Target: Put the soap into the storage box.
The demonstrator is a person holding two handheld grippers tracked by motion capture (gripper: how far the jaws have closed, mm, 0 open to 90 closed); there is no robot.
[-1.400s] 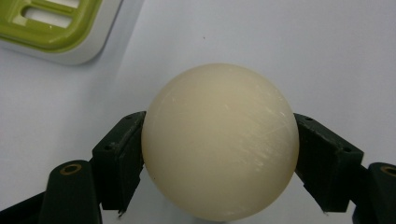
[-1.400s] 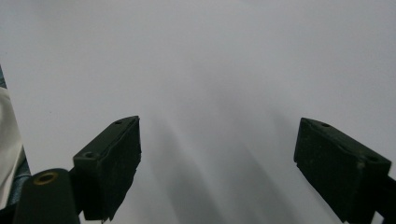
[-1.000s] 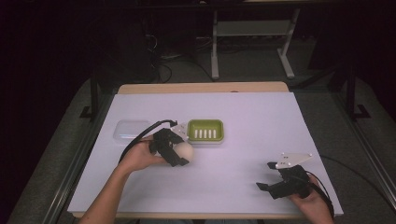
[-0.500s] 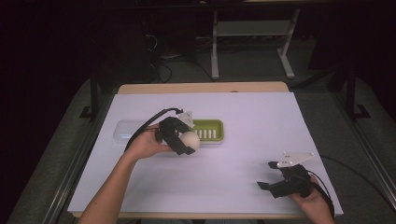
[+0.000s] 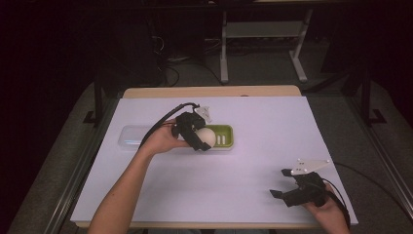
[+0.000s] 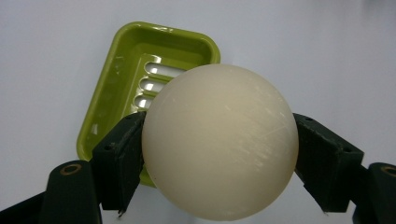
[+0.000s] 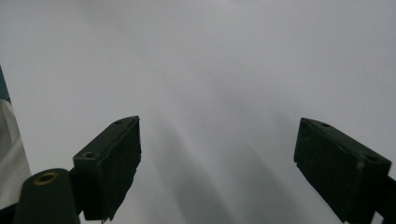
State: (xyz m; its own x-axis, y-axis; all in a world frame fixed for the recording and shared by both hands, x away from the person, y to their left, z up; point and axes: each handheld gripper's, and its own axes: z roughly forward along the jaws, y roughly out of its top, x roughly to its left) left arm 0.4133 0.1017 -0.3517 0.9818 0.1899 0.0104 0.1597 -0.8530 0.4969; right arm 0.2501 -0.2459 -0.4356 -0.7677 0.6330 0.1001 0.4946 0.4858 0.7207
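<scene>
One ball [image 6: 220,142] btwn left hand-held gripper [image 6: 217,158] jaws, above tray [image 6: 122,79].

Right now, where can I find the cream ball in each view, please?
High view: the cream ball is left of centre, in the left gripper, over the green tray.
Left gripper view: the ball is in the centre, between both jaws.
Right gripper view: open jaws over the white table cover; no ball here.
Shared landmark: the green tray.
</scene>
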